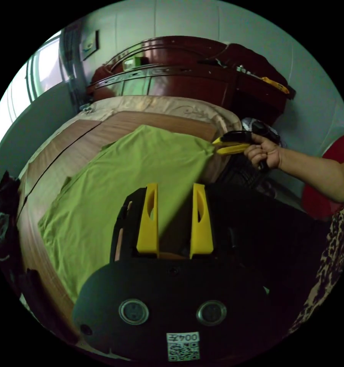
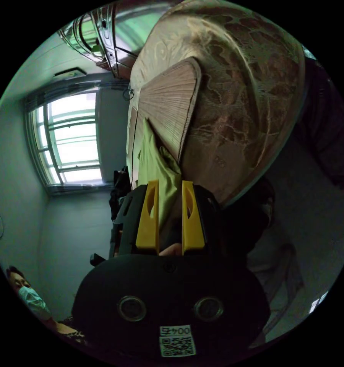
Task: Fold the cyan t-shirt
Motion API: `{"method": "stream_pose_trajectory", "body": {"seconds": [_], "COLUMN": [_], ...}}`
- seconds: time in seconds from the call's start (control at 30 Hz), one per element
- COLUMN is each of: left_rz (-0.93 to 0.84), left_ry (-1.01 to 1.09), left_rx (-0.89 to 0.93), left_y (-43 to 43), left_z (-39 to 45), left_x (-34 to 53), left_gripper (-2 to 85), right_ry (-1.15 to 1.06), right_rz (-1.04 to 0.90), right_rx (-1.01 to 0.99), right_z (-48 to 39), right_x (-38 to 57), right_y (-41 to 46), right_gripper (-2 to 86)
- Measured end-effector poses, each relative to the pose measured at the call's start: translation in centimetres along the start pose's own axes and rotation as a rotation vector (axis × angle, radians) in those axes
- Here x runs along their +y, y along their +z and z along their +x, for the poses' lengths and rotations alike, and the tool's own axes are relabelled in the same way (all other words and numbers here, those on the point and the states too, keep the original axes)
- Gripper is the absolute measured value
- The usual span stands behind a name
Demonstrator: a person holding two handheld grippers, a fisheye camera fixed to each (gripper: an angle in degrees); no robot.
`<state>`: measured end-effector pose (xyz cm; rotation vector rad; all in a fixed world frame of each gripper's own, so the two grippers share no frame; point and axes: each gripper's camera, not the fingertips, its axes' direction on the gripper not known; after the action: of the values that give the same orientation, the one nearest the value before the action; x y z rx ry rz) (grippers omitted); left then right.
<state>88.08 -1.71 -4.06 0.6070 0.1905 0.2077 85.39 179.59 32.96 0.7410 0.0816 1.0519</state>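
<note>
On the bed (image 1: 46,153), over a wood-grain mat (image 1: 65,145), the t-shirt (image 1: 122,183) is being seen spread flat; it is appearing yellow-green in this light. In the left gripper view, the left tool (image 1: 174,185) is being held over the shirt's near edge with its yellow jaws standing apart, and whether any cloth is being gripped cannot be told, since the fabric is merely passing behind the gap. At the shirt's far corner, the right tool (image 1: 215,146) is being held by a hand (image 1: 264,153), with its jaws being closed on the cloth, which is being drawn into a point there. In the right gripper view, the right tool (image 2: 169,183) is being seen with a bunched strip of the t-shirt (image 2: 156,168) running between its jaws, beside the patterned bed cover (image 2: 248,107). A dark wooden headboard (image 1: 172,76) is being seen beyond the bed, and a window (image 2: 72,141) is being seen past the mat.
</note>
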Motion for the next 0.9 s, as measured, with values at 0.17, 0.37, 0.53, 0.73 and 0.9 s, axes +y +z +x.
{"method": "stream_pose_trajectory", "body": {"seconds": [0.17,0.37,0.53,0.73,0.9], "left_rz": [-0.06,-0.107,-0.116,-0.157,-0.113], "left_ry": [0.117,0.3,0.431,0.413,0.258], "left_rx": [0.012,-0.091,-0.224,-0.374,-0.414], "left_y": [4.1,8.2,10.6,13.8,13.2], "left_z": [5.5,13.5,20.0,23.3,22.4], "left_x": [-6.9,-14.0,-18.9,-23.8,-25.9], "left_gripper": [13.6,14.4,13.6,10.6,3.4], "right_ry": [-0.011,-0.05,-0.119,-0.242,-0.32], "right_rz": [-0.011,-0.021,-0.056,-0.134,-0.153], "right_rx": [0.003,0.01,-0.02,-0.004,0.051], "right_z": [1.7,1.5,-1.2,-5.9,-8.8], "right_x": [-1.5,-3.1,-4.5,-6.2,-7.7], "right_y": [0.7,0.7,0.7,1.7,2.6], "right_gripper": [7.8,1.9,0.6,1.3,4.6]}}
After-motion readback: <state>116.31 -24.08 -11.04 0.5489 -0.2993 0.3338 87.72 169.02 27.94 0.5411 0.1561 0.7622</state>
